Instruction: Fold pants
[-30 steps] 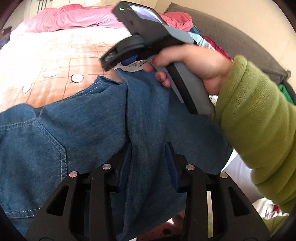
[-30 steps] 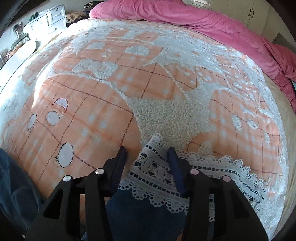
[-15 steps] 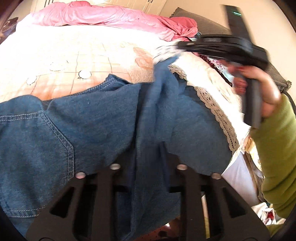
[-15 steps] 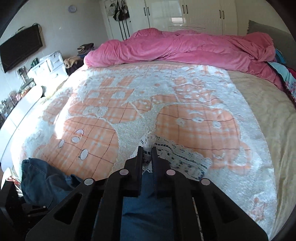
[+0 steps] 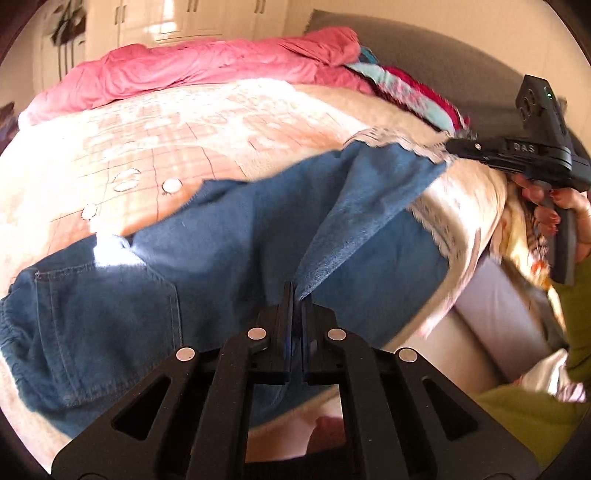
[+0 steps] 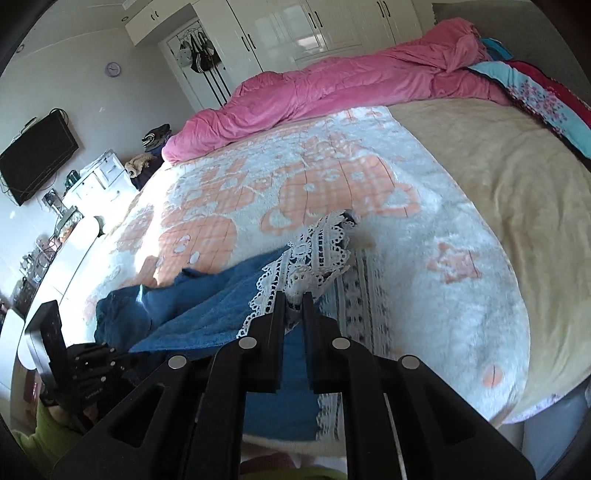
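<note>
Left gripper [image 5: 294, 295]: pinched on a raised ridge of denim.
Right gripper [image 6: 293, 301]: clamped on the lace hem [image 6: 317, 247], lifted.
Pants [image 5: 207, 273]: blue, spread across the bed's near edge, one leg stretched taut between both tools.
Blanket [image 6: 424, 280]: orange-and-white, underneath; motion blur, so folds possibly misread.
Pink duvet [image 6: 332, 88]: far side.

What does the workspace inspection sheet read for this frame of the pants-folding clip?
Surface: bed under a peach-and-white fleece blanket.
Job's things: blue denim pants with lace-trimmed hem, one leg lifted between both grippers.
Clutter: pink duvet and a heap of colourful clothes at the bed's far edge.
Grippers: left gripper shut on denim; right gripper shut on the lace hem.
Cables: hanging below the wall TV.
Surroundings: white wardrobes, wall clock, white dresser.
</note>
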Demonstrator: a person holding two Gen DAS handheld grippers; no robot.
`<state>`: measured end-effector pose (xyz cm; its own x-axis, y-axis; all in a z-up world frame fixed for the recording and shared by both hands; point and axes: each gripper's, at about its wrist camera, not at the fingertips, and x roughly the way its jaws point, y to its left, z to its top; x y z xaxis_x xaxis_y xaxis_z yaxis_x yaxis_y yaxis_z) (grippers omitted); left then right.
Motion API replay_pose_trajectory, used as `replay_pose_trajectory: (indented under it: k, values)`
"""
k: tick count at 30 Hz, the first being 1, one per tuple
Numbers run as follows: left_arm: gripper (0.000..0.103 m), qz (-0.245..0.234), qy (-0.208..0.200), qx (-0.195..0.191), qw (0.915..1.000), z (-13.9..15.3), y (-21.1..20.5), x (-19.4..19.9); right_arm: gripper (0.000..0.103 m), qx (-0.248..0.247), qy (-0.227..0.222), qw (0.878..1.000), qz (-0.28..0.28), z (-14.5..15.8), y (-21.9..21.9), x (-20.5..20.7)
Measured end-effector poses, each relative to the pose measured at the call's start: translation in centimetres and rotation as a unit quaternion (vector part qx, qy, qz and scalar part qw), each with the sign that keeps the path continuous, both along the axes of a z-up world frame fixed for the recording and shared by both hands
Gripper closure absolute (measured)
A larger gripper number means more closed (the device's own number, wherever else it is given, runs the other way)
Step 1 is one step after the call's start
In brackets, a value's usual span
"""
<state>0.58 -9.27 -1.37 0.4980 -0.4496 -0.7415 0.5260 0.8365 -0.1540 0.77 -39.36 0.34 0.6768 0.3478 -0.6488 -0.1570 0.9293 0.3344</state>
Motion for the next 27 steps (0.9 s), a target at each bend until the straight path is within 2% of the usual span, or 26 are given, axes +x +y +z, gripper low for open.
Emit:
replay_pose_trajectory:
  k: [3,8,15,23,27]
  values:
    - [0.103,0.000,0.010,0.012,0.9999,-0.8,-0.2,-0.3,0.095,-0.005,0.038,0.999,-0.006,-2.5,-0.3,-1.8]
    - [0.103,-0.012,0.028,0.029,0.9991,-1.7,-0.9,-0.6,0.095,0.002,0.069,0.997,-0.022,-5.2,-1.2,-3.2]
    - [0.102,-0.037,0.030,0.052,0.9975,-2.4,-2.3,-1.8,0.095,-0.002,0.065,0.997,-0.029,-5.5,-2.4,-4.8]
    - [0.100,-0.037,0.056,0.090,0.9937,-4.2,-3.0,-1.6,0.095,0.005,0.107,0.994,-0.039,-9.8,-3.1,-4.8]
    - [0.100,-0.032,0.058,0.105,0.9923,-4.6,-3.3,-1.6,0.094,0.004,0.108,0.994,-0.029,-9.3,-3.3,-5.1]
